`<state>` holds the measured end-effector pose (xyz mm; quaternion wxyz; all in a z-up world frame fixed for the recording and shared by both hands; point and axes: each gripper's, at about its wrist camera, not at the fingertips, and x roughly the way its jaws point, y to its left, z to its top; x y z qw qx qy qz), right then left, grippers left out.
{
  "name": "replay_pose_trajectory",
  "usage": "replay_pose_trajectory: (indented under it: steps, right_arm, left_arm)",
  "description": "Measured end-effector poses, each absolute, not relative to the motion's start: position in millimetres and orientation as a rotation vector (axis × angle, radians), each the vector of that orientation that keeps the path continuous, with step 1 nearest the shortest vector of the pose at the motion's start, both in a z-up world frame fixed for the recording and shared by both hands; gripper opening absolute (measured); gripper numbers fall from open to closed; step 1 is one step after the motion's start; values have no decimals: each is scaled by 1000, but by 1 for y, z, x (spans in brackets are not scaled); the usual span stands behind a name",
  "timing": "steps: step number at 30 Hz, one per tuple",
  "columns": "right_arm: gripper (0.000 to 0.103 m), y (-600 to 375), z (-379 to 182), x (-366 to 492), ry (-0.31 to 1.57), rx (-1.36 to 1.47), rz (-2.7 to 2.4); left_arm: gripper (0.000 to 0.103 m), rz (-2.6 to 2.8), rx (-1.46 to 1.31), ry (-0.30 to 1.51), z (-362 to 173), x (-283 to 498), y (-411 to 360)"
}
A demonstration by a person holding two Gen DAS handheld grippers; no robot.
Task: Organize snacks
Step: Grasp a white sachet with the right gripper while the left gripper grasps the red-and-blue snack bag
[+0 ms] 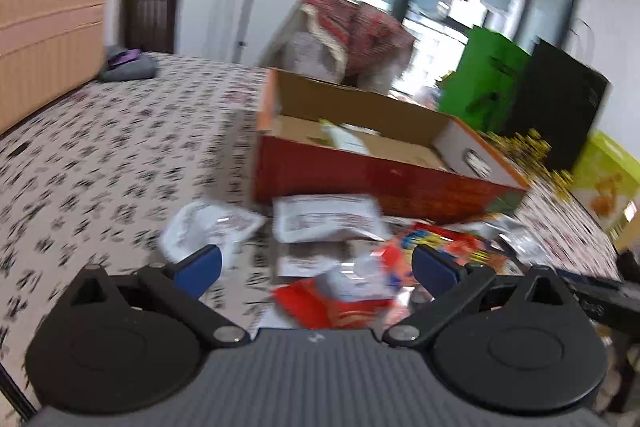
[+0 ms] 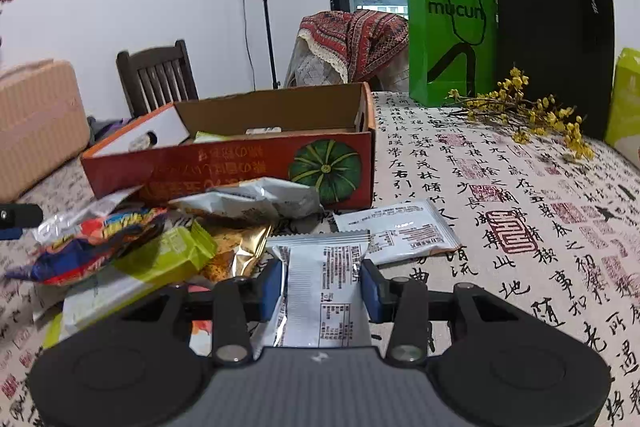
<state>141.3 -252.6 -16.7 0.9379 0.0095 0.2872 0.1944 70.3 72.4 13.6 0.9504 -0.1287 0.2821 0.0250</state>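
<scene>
My right gripper (image 2: 323,285) is shut on a white snack packet (image 2: 326,291) with small black print, its blue pads pressing both sides. Beside it lies a pile of snack bags (image 2: 160,239): a colourful one, a green one, a gold one and a silver one. Another flat white packet (image 2: 400,233) lies on the cloth to the right. The open red cardboard box (image 2: 240,163) with a pumpkin picture stands behind the pile. My left gripper (image 1: 316,265) is open above a red packet (image 1: 332,303), with white packets (image 1: 328,217) in front of the red box (image 1: 380,183). The left wrist view is blurred.
The table carries a cloth printed with calligraphy (image 2: 520,211). A green paper bag (image 2: 450,39), a black bag (image 2: 556,43) and yellow dried flowers (image 2: 528,111) stand at the back right. A pink suitcase (image 2: 36,123), a dark chair (image 2: 156,75) and a draped chair (image 2: 348,43) stand beyond.
</scene>
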Motion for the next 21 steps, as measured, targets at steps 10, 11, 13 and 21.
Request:
replay_pose_trajectory:
  steps: [10,11,13,21]
  right_arm:
    - [41,-260,-18,143,588,74,418]
    - [41,-260,-18,143,588,78,419]
    - [41,-261,-18,143,587,85,422]
    - [41,-261,-19,143,588,89,431]
  left_arm:
    - [103,-149,-22,723,16,108,15]
    - [103,-148,-7,739,13,113,13]
    - [103,-142,-5,770,7,122,10]
    - [103,-126,-83,825,-11,135,25]
